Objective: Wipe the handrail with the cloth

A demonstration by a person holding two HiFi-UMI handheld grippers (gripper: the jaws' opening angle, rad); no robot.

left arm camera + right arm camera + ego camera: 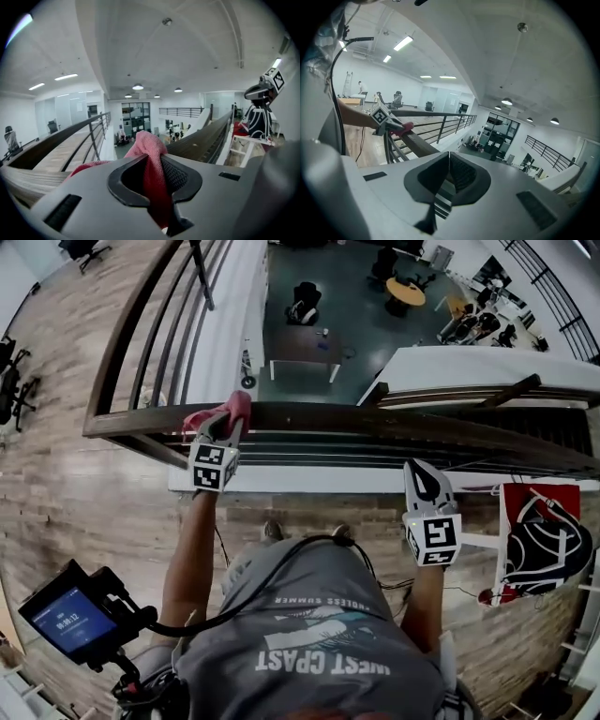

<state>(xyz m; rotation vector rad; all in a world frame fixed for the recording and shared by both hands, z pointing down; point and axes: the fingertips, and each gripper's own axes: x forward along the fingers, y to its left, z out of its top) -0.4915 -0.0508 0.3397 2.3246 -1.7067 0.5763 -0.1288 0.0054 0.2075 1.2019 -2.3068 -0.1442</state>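
From the head view the cloth (228,414) covers the left gripper (223,427) tips, so no telling how it sits on the handrail (394,423). The handrail runs off the right edge. Text on the screen (67,622) is too small to read, and the furniture (305,302) downstairs is just tiny blobs.

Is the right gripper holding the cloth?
No, the right gripper has its jaws together on nothing; the cloth sits in the left gripper.
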